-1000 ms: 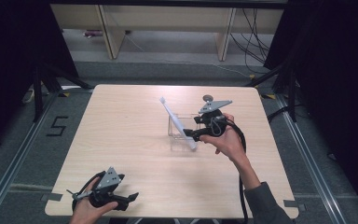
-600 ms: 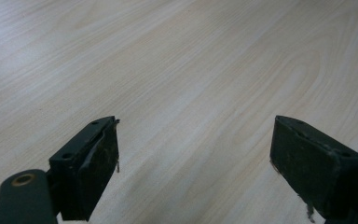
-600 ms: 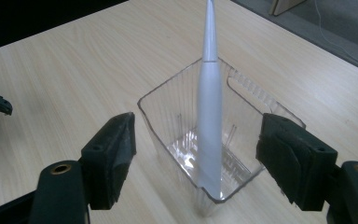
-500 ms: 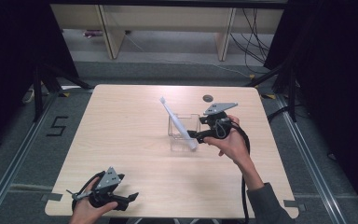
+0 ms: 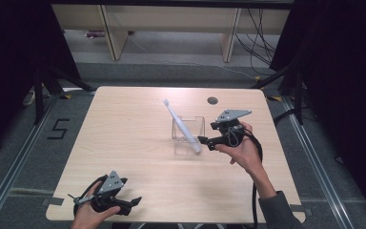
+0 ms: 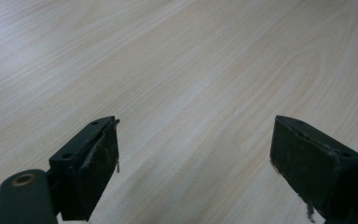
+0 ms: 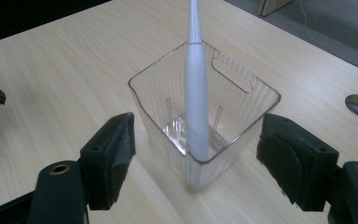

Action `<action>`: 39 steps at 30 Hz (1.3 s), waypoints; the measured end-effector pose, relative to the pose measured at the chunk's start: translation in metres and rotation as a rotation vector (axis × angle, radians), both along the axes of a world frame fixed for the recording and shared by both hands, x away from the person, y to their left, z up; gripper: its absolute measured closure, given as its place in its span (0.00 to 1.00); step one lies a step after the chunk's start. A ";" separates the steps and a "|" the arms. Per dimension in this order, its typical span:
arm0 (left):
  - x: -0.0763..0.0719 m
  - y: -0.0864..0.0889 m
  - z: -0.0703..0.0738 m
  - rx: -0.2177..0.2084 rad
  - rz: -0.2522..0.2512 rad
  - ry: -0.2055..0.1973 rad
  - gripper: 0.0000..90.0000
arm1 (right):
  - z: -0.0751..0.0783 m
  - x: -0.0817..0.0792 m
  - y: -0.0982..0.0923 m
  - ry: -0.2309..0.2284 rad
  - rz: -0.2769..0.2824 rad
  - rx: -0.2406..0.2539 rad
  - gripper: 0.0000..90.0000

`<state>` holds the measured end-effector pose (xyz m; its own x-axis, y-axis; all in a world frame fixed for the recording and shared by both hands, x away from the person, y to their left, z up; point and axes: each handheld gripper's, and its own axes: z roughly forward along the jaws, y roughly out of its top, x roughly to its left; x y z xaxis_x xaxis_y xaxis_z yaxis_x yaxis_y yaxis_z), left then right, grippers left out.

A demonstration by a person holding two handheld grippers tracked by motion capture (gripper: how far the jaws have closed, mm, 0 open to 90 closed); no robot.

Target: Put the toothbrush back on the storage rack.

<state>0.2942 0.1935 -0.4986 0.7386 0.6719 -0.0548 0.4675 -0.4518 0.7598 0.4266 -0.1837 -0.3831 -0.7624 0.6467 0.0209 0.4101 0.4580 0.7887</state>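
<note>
The right gripper (image 5: 204, 141) has drawn back from the clear ribbed plastic cup (image 5: 188, 130); its jaws, just opening, stand wide and empty. The white toothbrush (image 5: 181, 126) leans inside. The left gripper (image 5: 136, 201) rests unmoved, open, empty.

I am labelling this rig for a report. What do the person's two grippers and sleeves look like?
Both the left gripper and the right gripper are black, with two flat black jaws showing worn pads, a grey three-cornered plate on top, and a trailing black cable. The right forearm wears a grey sleeve.
</note>
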 end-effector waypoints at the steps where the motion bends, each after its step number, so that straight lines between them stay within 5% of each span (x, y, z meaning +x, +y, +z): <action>1: 0.001 0.001 0.000 0.015 -0.006 -0.004 0.16 | -0.001 0.000 -0.001 -0.010 0.002 0.000 0.31; 24: 0.000 0.000 0.000 0.003 -0.003 0.001 0.16 | -0.022 -0.021 -0.017 0.028 -0.020 -0.023 0.29; 25: 0.000 0.000 0.000 0.010 0.002 -0.006 0.16 | -0.023 -0.020 -0.019 0.002 -0.015 -0.032 0.29; 27: 0.000 0.000 0.001 0.008 -0.012 0.000 0.16 | -0.026 -0.023 -0.020 0.030 -0.031 -0.022 0.29; 37: 0.000 0.000 0.000 0.005 -0.004 -0.007 0.16 | -0.034 -0.030 -0.034 0.010 -0.060 0.015 0.26; 39: -0.001 0.000 0.001 0.003 -0.008 -0.005 0.16 | -0.038 -0.034 -0.035 0.036 -0.082 0.033 0.26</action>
